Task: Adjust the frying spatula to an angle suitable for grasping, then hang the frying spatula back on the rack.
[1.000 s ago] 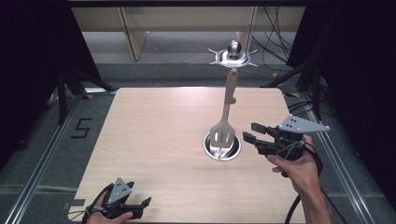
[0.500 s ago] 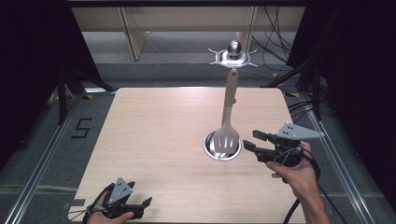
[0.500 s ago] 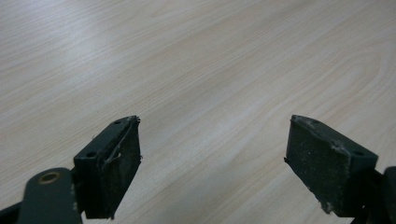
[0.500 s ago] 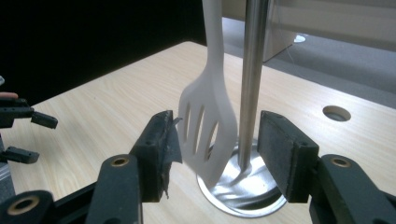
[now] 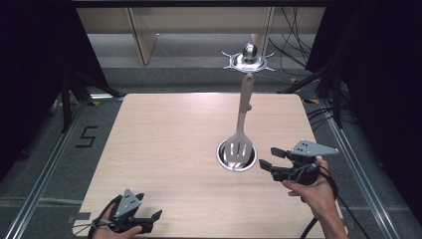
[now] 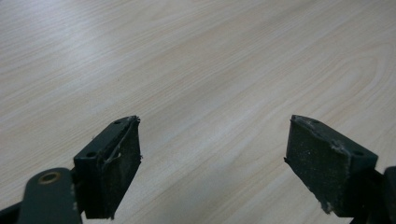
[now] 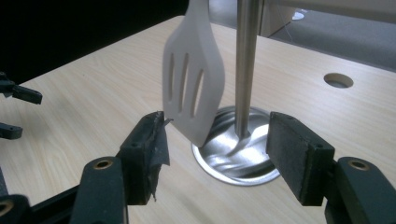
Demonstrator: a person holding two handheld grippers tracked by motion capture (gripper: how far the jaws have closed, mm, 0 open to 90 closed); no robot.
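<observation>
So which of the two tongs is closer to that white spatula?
The right. The right tongs sit just beside the spatula, open toward it. The left tongs rest at the table's near left corner, far away.

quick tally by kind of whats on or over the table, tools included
slotted spatula: 1, hanging above the stand's base
metal stand: 1, a round base on the table with an upright pole
handheld tool: 2, the left tool near the front edge, the right tool beside the stand's base, both open
total: 4
</observation>
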